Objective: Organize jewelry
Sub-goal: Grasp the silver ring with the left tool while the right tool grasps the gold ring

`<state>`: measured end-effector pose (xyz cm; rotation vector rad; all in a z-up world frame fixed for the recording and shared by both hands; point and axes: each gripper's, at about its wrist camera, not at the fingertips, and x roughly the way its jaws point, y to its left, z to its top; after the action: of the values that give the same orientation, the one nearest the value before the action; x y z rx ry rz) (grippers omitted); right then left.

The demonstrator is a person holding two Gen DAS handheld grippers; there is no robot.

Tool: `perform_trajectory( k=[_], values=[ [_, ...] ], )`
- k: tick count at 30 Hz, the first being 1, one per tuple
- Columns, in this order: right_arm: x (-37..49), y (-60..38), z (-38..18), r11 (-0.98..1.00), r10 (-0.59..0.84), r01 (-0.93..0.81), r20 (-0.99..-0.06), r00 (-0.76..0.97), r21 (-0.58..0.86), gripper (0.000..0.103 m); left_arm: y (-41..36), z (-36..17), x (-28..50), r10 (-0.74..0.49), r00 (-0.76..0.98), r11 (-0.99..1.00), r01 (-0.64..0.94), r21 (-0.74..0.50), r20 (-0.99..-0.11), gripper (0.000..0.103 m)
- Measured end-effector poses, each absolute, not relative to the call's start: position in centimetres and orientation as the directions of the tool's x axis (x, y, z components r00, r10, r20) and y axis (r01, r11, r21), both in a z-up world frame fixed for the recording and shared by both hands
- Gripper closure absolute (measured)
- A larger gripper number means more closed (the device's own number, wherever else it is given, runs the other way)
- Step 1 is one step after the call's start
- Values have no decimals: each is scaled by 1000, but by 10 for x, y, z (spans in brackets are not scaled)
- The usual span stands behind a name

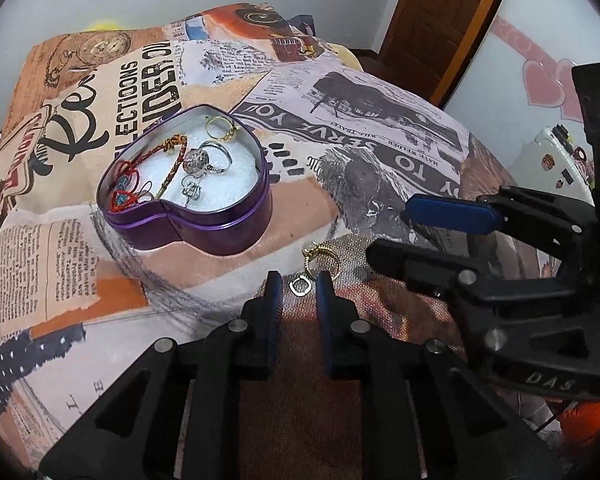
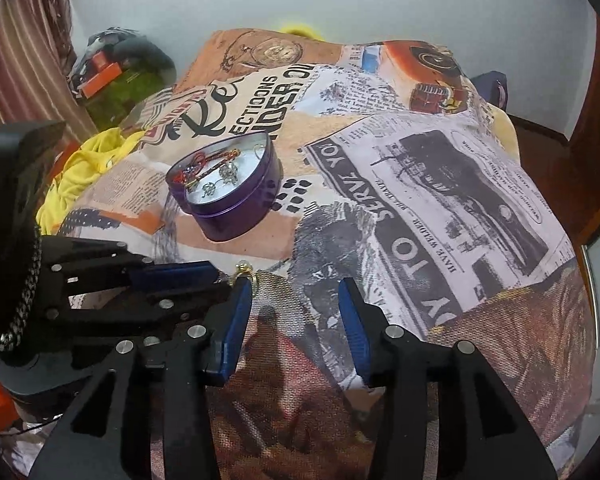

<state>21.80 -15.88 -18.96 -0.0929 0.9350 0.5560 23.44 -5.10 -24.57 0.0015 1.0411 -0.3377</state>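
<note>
Left claw [image 1: 298, 292] held apart around a small gold ring [image 1: 300, 285] on the bedspread [image 1: 380, 120], right claw [image 2: 294, 312] spread wide — empty, purple heart tin [image 1: 204, 216] of jewelry set beyond.

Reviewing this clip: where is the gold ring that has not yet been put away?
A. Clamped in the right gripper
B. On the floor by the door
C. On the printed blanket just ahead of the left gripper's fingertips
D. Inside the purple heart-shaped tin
C: the gold ring lies on the printed blanket, outside the purple heart-shaped tin and just ahead of the open left gripper.
</note>
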Motion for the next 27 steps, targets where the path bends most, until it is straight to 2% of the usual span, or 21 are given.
perform_trajectory(
  k=[2,15,22,23,25,27],
  values=[
    [219,-159,-191,856,413,-491,-785,462,161,62,-50,-246,236,-276,458,948,274,-161,-845,94],
    [220,-153,-198,833,451,-514,-788,419,204,62,-18,-224,222,-271,527,960,213,-183,-805,94],
    [218,-125,-203,819,421,-558,-800,428,133,62,3,-201,210,-255,584,966,179,-184,-771,94],
    [219,-121,-203,818,418,-561,-800,430,126,63,4,-199,210,-256,588,966,178,-185,-767,94],
    [221,-118,-205,822,405,-558,-803,437,111,72,6,-194,209,-254,600,967,176,-184,-759,94],
    [223,-117,-206,828,391,-552,-806,444,98,84,7,-191,207,-248,610,968,176,-177,-753,94]
  ],
)
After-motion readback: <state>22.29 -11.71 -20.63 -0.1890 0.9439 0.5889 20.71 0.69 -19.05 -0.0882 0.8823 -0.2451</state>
